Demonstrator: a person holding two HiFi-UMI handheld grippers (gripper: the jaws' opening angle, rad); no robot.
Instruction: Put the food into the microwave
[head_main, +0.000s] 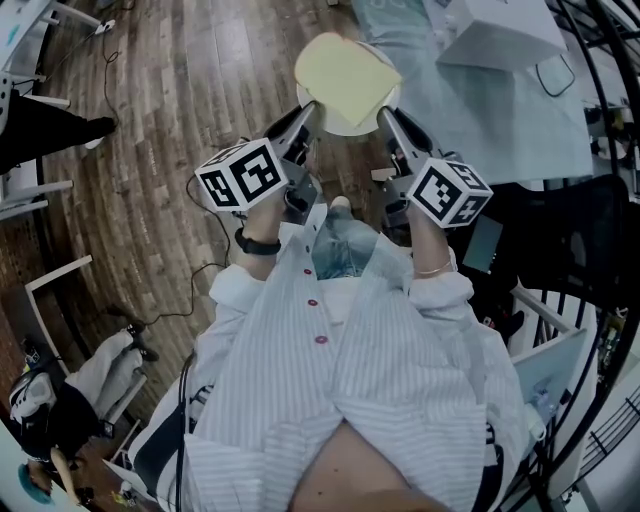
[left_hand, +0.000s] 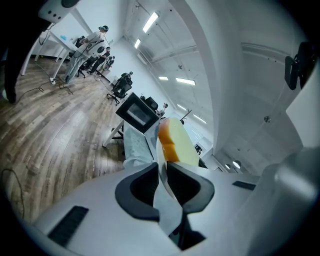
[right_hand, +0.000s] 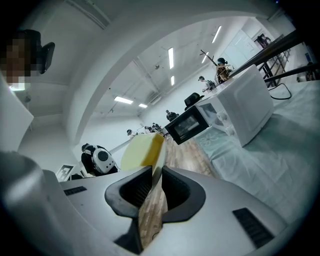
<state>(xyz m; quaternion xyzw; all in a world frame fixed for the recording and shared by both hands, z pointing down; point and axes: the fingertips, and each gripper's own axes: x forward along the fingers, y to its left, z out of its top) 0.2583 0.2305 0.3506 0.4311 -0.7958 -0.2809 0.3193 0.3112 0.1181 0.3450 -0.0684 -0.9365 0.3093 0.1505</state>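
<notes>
A pale yellow slice of bread (head_main: 345, 70) lies on a round white plate (head_main: 350, 124), held up in front of me over the wooden floor. My left gripper (head_main: 309, 108) is shut on the plate's left rim, and my right gripper (head_main: 384, 113) is shut on its right rim. In the left gripper view the plate (left_hand: 164, 197) runs edge-on between the jaws of the left gripper (left_hand: 162, 167), with the bread (left_hand: 175, 142) beyond. In the right gripper view the right gripper (right_hand: 156, 172) pinches the plate (right_hand: 152, 210) under the bread (right_hand: 140, 150). The white microwave (right_hand: 240, 105) with a dark door (right_hand: 189, 125) stands ahead.
The microwave (head_main: 500, 30) sits on a table with a pale cloth (head_main: 490, 120) at the upper right. The same microwave (left_hand: 136, 112) shows in the left gripper view. A black chair (head_main: 560, 230) stands at my right. White desks (head_main: 30, 190), cables and distant people line the left.
</notes>
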